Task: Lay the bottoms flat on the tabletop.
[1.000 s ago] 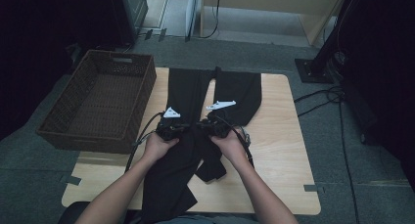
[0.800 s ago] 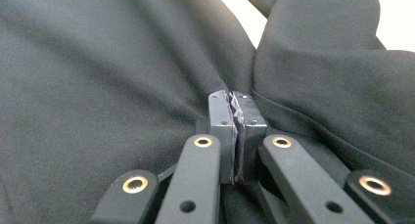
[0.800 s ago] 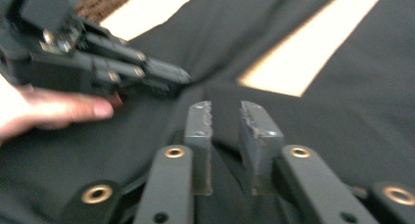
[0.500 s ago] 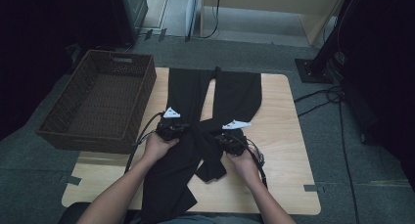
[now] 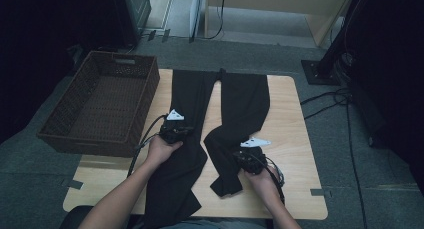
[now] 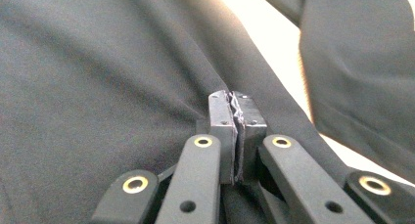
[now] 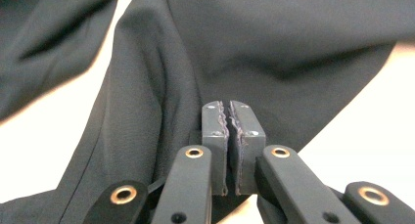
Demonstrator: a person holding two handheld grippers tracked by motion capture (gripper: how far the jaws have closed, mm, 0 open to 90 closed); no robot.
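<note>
R gripper [image 5: 248,158] moved right w/ trousers [image 5: 240,104] leg | jaws closed, pinching cloth

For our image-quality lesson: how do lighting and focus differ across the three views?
High view: dim overall, dark surroundings, the black trousers showing little detail on the brighter table. Left gripper view: table strip washed out, near cloth soft. Right gripper view: pale glare on the table, jaws sharp, far folds blurred.
</note>
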